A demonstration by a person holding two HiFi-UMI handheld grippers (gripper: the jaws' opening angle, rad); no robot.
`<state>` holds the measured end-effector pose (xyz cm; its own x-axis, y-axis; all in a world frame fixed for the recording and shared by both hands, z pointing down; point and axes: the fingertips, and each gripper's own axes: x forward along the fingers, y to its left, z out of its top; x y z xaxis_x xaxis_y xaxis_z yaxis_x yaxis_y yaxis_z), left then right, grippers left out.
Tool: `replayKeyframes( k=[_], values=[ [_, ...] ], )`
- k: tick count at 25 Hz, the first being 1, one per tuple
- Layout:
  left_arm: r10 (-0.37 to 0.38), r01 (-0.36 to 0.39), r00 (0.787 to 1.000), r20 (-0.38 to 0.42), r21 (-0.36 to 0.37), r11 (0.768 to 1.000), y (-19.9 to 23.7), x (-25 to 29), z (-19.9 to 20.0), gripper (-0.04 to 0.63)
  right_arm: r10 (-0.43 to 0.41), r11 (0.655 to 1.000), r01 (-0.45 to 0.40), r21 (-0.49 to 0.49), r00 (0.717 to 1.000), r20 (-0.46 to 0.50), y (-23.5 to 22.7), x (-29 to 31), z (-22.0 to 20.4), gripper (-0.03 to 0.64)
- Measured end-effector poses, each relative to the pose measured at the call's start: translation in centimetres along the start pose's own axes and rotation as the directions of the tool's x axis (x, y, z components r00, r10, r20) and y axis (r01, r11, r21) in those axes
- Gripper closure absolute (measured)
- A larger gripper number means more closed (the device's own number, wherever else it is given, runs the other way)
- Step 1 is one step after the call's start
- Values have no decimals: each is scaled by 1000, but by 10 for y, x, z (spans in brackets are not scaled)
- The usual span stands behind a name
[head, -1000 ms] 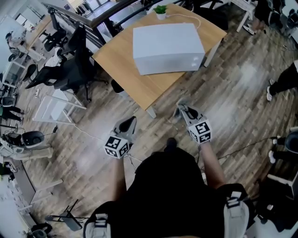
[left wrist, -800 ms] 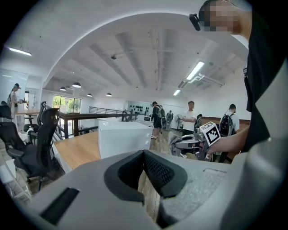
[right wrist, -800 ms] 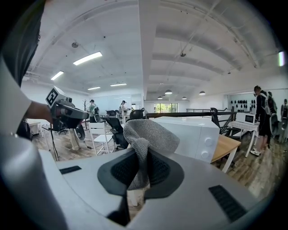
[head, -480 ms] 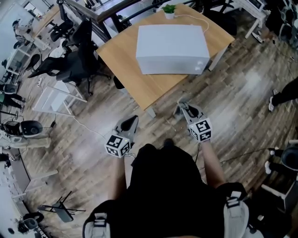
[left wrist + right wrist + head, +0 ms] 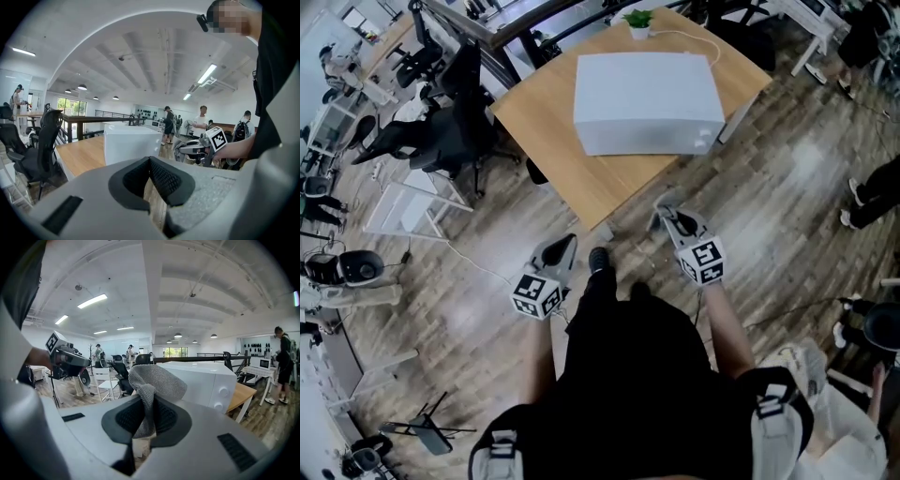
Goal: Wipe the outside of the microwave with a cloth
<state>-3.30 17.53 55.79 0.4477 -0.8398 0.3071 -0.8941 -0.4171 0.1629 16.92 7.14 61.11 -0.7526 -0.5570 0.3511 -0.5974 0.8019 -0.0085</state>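
Low in the frame, the right gripper (image 5: 670, 223) pinches the grey cloth (image 5: 157, 380), seemingly readied for the microwave (image 5: 642, 89) at upper centre, while the left gripper (image 5: 560, 248) is closed on nothing.

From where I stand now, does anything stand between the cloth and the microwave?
Nothing visible does. The grey cloth is clamped in the right hand-held gripper. Only floor and a strip of the wooden table lie between it and the white microwave.

microwave (image 5: 645, 89) on table (image 5: 546, 127) | plant (image 5: 638, 19) behind microwave | chair (image 5: 450, 127) left of table | cloth (image 5: 158, 379) in right gripper (image 5: 673, 222)
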Motion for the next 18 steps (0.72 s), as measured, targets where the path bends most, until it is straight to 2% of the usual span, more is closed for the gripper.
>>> replayKeyframes(
  k=[8,18],
  values=[
    [-61,61,998,9,-5,998,57,35,20,594,-57,998,57,11,998,-15,-21,47,25,591],
    [-122,122,992,12,-1,993,134,73,47,594,-80,997,79,-8,997,-24,-28,128,65,591]
  ],
)
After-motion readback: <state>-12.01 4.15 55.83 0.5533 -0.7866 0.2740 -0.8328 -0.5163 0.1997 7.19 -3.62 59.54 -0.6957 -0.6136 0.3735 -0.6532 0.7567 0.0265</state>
